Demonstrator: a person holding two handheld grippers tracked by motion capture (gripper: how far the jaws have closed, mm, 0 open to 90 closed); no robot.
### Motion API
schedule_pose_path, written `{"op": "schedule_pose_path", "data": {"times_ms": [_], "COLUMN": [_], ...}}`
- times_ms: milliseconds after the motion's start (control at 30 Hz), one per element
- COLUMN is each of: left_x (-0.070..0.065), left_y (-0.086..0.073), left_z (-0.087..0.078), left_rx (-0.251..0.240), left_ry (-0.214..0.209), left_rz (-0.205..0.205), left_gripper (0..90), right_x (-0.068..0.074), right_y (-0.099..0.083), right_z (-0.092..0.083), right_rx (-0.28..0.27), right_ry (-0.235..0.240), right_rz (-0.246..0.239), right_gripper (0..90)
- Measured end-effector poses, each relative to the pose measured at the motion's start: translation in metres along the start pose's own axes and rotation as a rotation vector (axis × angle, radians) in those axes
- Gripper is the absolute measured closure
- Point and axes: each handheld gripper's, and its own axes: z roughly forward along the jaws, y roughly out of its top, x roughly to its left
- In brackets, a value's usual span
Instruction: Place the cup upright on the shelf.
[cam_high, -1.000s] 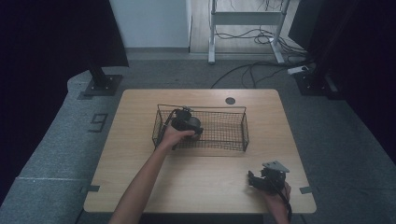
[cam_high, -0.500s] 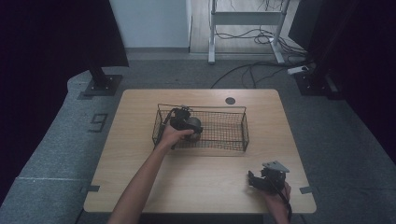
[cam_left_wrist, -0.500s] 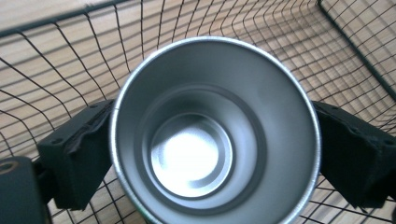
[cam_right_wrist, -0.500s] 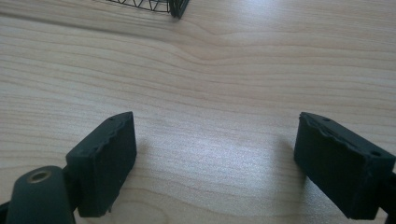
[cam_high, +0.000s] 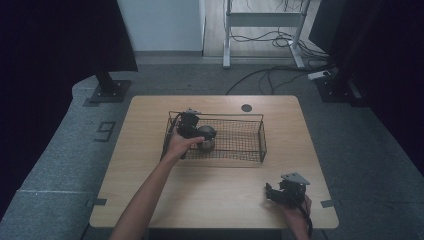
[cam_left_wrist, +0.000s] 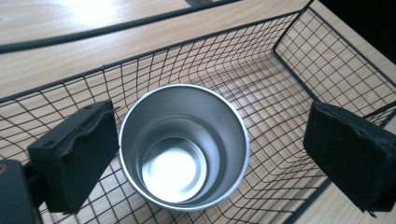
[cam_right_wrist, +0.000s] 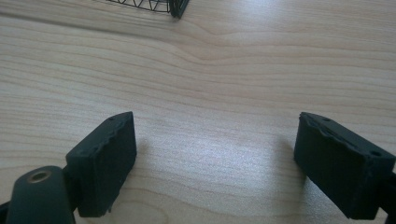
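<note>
Not much has moved since a second ago: the left tongs (cam_high: 191, 124) were already at the left end of the wire basket (cam_high: 250, 120), and now a steel cup (cam_left_wrist: 183, 145) shows just beside them in the high view. The right tongs (cam_high: 285, 192) haven't budged from the near right corner of the table (cam_high: 300, 150).

Left tongs are spread wide, one pad close to the cup's rim, the other well apart from it. The cup sits inside the basket near its left end, upright, mouth up, so its long axis runs vertical. Can't say for sure if it's being picked up or just let go.

If it's a grab, I'd center it between the pads first, then squeeze across the wall below the rim, keeping clear of the mesh.

Right tongs are spread too, nothing between them, just bare wood.
</note>
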Motion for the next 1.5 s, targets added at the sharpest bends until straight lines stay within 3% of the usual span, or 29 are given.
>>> {"op": "schedule_pose_path", "data": {"times_ms": [167,333,533,833,1167,1500], "left_x": [-0.001,-0.002,-0.002,0.004,0.018,0.022], "left_y": [-0.005,-0.016,-0.033,-0.069,-0.119,-0.155], "left_z": [-0.015,-0.030,-0.053,-0.081,-0.092,-0.098], "left_rx": [-0.033,-0.052,-0.115,-0.152,-0.142,-0.115], "left_ry": [0.031,0.030,0.004,-0.035,-0.046,-0.027], "left_rz": [0.027,0.047,0.052,0.063,0.035,0.021], "left_gripper": [4.2,4.3,5.4,8.1,8.3,8.4], "right_x": [0.000,0.000,0.000,0.000,0.000,0.000], "right_y": [0.000,0.000,0.000,0.000,0.000,0.000], "right_z": [0.000,0.000,0.000,0.000,0.000,0.000], "right_rx": [0.000,0.000,0.001,0.000,0.001,0.001], "right_ry": [0.000,0.000,0.000,0.000,0.000,0.000], "right_rz": [0.000,0.000,0.000,0.003,0.002,0.002], "right_gripper": [12.9,12.9,12.9,12.9,12.9,12.9]}}
